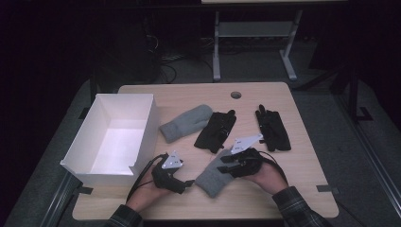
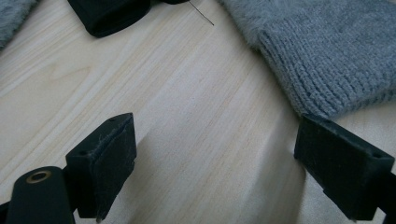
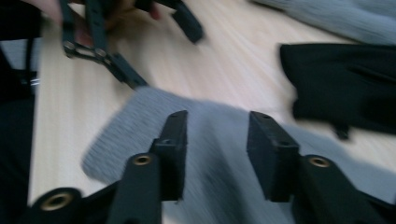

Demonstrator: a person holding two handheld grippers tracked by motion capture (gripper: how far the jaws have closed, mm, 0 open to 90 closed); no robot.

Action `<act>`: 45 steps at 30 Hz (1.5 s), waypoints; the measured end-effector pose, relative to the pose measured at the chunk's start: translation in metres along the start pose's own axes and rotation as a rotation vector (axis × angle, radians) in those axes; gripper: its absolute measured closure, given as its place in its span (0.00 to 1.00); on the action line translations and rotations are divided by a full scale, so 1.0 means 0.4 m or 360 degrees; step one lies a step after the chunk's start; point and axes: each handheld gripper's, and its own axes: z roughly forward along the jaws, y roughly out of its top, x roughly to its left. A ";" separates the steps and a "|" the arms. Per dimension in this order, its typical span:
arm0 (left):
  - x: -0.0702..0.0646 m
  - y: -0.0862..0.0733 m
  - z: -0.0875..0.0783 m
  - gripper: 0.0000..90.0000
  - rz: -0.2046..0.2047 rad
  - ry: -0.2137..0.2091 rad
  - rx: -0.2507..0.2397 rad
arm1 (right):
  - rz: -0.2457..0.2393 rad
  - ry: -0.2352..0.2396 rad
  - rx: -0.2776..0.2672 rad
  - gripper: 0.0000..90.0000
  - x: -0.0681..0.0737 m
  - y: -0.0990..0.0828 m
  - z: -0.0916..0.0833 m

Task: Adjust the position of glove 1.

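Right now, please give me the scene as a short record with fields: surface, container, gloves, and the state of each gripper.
surface: wooden table
container: white box, open top, at the table's left side
grey mittens: far mitten beside the box; near mitten at the front edge
black gloves: one in the middle, one further right
left gripper: jaws wide open over bare wood, nothing between them
right gripper: jaws apart above the near mitten, not clamped on it

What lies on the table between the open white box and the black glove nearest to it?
In the high view, a grey knitted mitten lies between the white box and that black glove.
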 end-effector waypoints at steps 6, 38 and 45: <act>-0.001 -0.001 0.002 0.14 -0.0008 -0.0001 -0.0010 | 0.0106 -0.0138 -0.0039 0.45 -0.026 -0.068 -0.074; 0.021 0.155 0.025 0.29 -0.0212 -0.0067 -0.0109 | 0.0275 -0.0449 0.0036 0.15 -0.070 -0.269 -0.117; 0.029 0.192 0.070 0.43 -0.0261 -0.0111 -0.0070 | 0.0260 -0.0444 0.0031 0.15 -0.072 -0.271 -0.117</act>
